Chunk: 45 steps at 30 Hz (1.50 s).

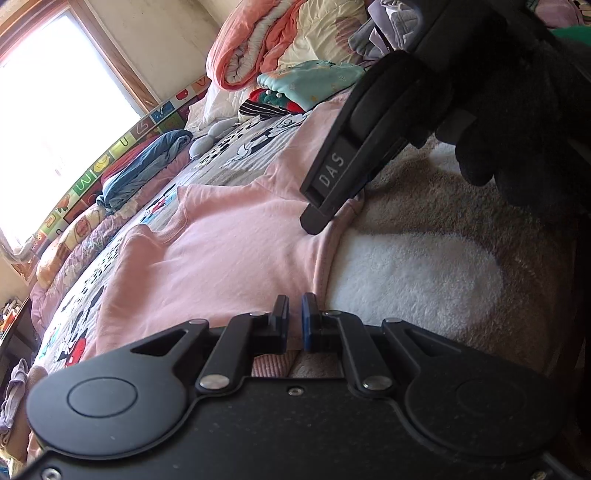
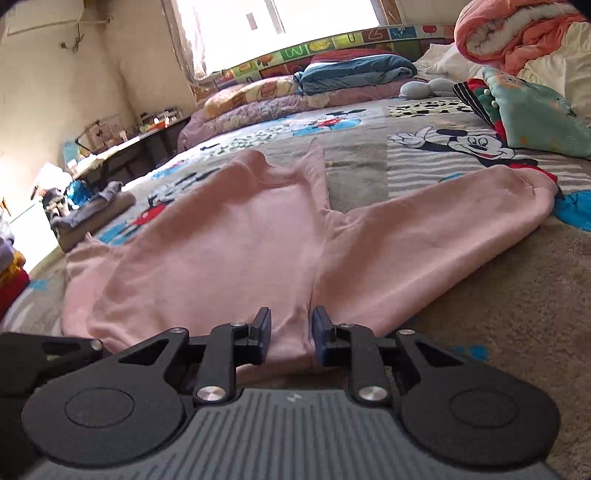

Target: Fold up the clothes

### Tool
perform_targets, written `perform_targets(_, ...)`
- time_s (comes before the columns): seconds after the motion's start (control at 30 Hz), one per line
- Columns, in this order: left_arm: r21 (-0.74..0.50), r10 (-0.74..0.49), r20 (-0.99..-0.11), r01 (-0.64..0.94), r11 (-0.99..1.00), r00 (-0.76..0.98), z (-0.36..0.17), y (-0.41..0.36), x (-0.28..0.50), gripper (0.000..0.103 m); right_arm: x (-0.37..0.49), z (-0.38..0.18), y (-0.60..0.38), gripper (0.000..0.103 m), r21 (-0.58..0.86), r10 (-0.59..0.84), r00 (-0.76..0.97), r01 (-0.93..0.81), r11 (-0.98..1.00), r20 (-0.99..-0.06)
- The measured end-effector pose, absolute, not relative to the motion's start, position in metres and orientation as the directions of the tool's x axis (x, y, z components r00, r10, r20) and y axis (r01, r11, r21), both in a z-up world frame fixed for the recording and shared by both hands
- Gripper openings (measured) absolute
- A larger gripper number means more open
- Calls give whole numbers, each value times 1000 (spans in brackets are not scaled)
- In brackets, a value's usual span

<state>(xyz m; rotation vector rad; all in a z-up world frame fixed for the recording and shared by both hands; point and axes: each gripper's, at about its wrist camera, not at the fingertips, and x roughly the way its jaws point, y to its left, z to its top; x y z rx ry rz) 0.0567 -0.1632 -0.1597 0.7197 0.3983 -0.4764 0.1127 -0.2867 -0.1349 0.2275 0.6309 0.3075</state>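
Note:
A pink sweatshirt (image 1: 221,236) lies spread flat on the bed; in the right wrist view (image 2: 229,236) its body runs away from me and one sleeve (image 2: 461,206) stretches to the right. My left gripper (image 1: 294,321) is nearly closed, pinching the sweatshirt's near hem edge between its blue pads. My right gripper (image 2: 291,332) has its jaws a little apart with a fold of the pink hem between them. The right gripper also shows in the left wrist view (image 1: 321,214), its tips pressed onto the hem.
The bed carries a Mickey Mouse blanket (image 2: 461,144) and a beige and white fleece (image 1: 424,266). Rolled quilts (image 2: 517,33), a teal garment (image 2: 532,110), a blue folded cloth (image 2: 354,72) and a grey plush toy (image 2: 424,88) lie at the far side. A low desk (image 2: 122,144) stands left.

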Motion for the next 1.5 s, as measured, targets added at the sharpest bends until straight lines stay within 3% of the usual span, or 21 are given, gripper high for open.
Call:
perform_targets(0.07,511,-292,-505,554,657,812,-155,-158,53,4,110,-134,-293,21,325,353,773,-200,924,-527)
perform_targets(0.1,491,-306,-516,569,660,800,-151,-154,51,5,104,-129,-290,26,300,350,785,-219,929,-511)
perform_targets(0.13,470,-320,-528,584,662,787,-148,-150,50,19,97,-125,-287,30,280,354,800,-241,929,-484)
perform_targets(0.2,444,-336,-535,597,668,775,-143,-145,45,29,83,-116,-282,31,238,355,835,-276,931,-421)
perform_targets(0.33,431,-346,-537,603,671,769,-140,-142,37,29,72,-110,-269,32,130,364,849,-341,931,-383)
perform_targets(0.43,428,-344,-540,603,673,768,-140,-144,33,29,85,-128,-261,31,103,346,803,-340,935,-485)
perform_targets(0.57,433,-330,-545,596,676,771,-143,-142,26,29,96,-140,-279,30,275,399,767,-296,915,-503)
perform_targets(0.63,440,-326,-547,595,672,771,-143,-140,21,29,89,-137,-274,32,231,391,772,-316,920,-501)
perform_targets(0.87,422,-295,-563,575,701,772,-143,-128,9,29,75,-116,-278,42,239,443,828,-379,894,-343)
perform_targets(0.93,421,-279,-568,565,709,774,-143,-125,5,29,92,-125,-278,59,253,422,812,-344,904,-403)
perform_targets(0.97,421,-273,-571,562,712,774,-143,-124,3,29,101,-133,-279,60,266,405,790,-313,912,-460)
perform_targets(1.1,427,-253,-584,558,712,771,-142,-118,-5,30,102,-141,-288,58,352,421,772,-272,896,-477)
perform_targets(1.23,426,-244,-583,548,720,775,-136,-109,-6,42,95,-133,-300,58,409,423,784,-238,881,-455)
perform_targets(1.5,265,-272,-556,477,838,786,-127,-78,12,43,77,-115,-335,59,497,352,869,-147,855,-347)
